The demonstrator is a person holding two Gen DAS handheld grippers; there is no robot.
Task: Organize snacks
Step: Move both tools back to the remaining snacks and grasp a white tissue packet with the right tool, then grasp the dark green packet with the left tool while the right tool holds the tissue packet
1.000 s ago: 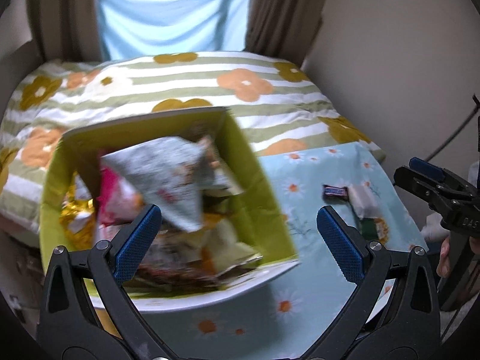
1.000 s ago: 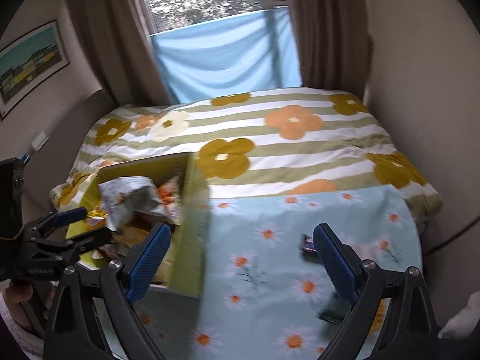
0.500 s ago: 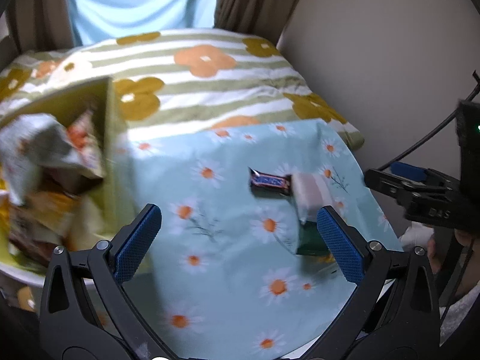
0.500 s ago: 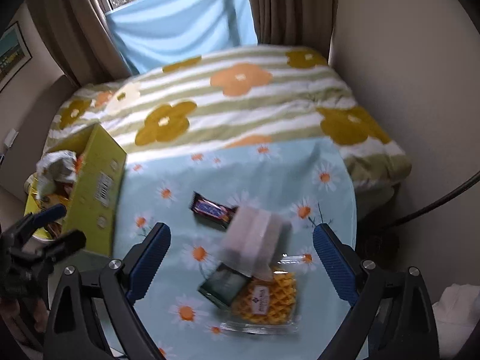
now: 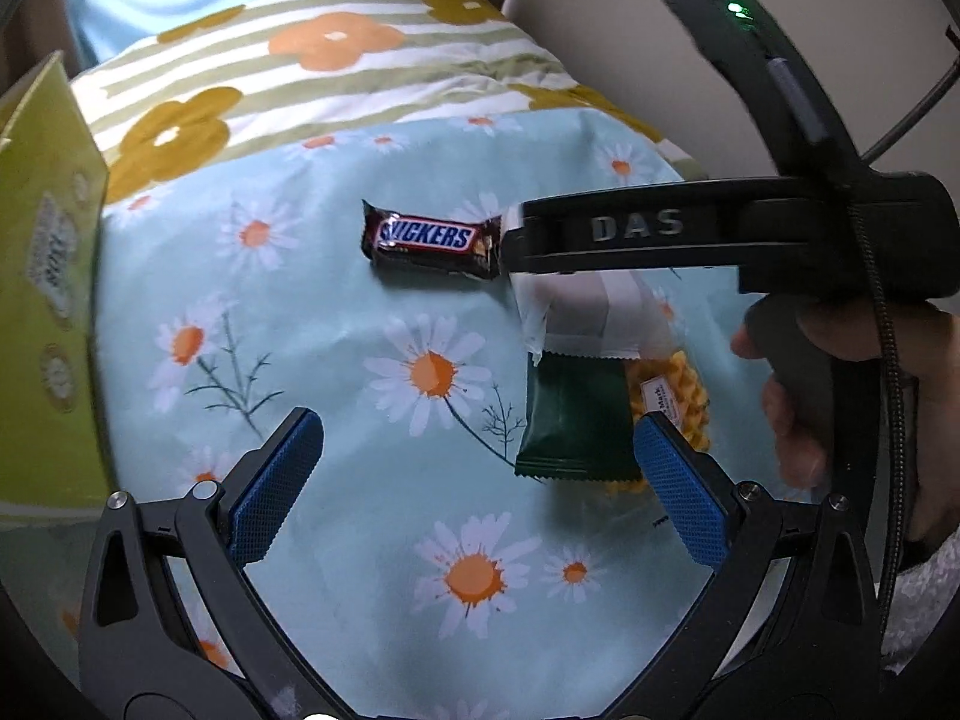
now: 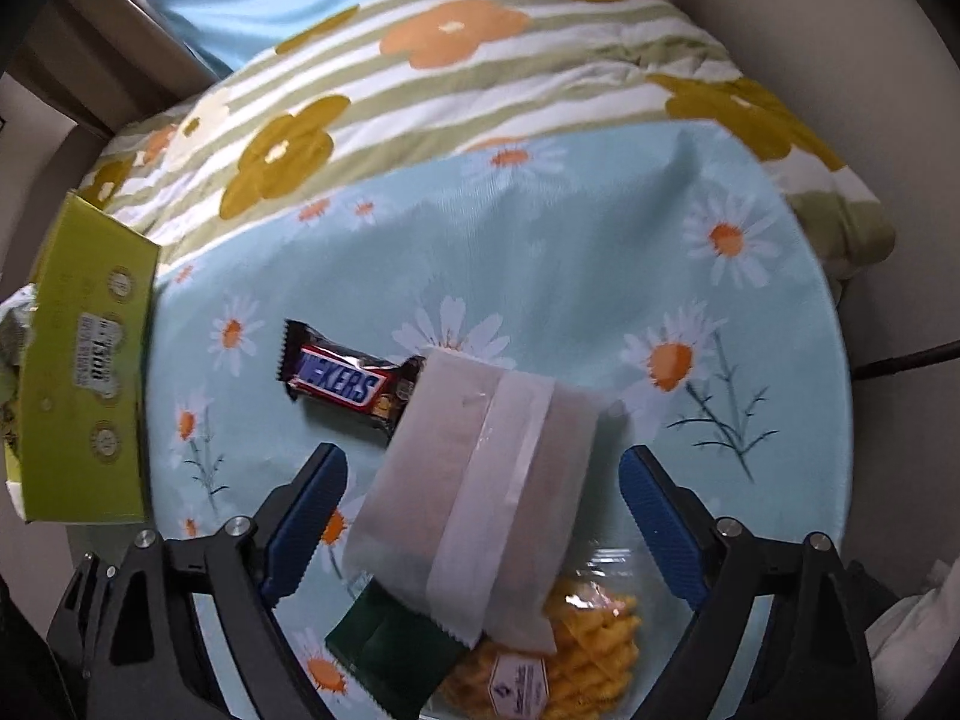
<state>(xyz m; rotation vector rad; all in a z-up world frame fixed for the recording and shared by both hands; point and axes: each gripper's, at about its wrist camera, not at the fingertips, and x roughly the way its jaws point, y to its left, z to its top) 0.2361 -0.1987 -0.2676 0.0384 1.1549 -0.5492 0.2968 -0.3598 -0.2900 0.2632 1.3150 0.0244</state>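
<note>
Both grippers, jaws apart, have swung from the yellow box [image 6: 84, 384] to the white packet [image 6: 474, 492].

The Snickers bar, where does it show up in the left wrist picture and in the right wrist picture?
Left wrist: the Snickers bar lies above centre on the daisy cloth, just left of the right gripper's arm.
Right wrist: the bar lies left of centre, its right end tucked under the white packet.
Shared landmark: the yellow-green box at the left edge in both views.
</note>
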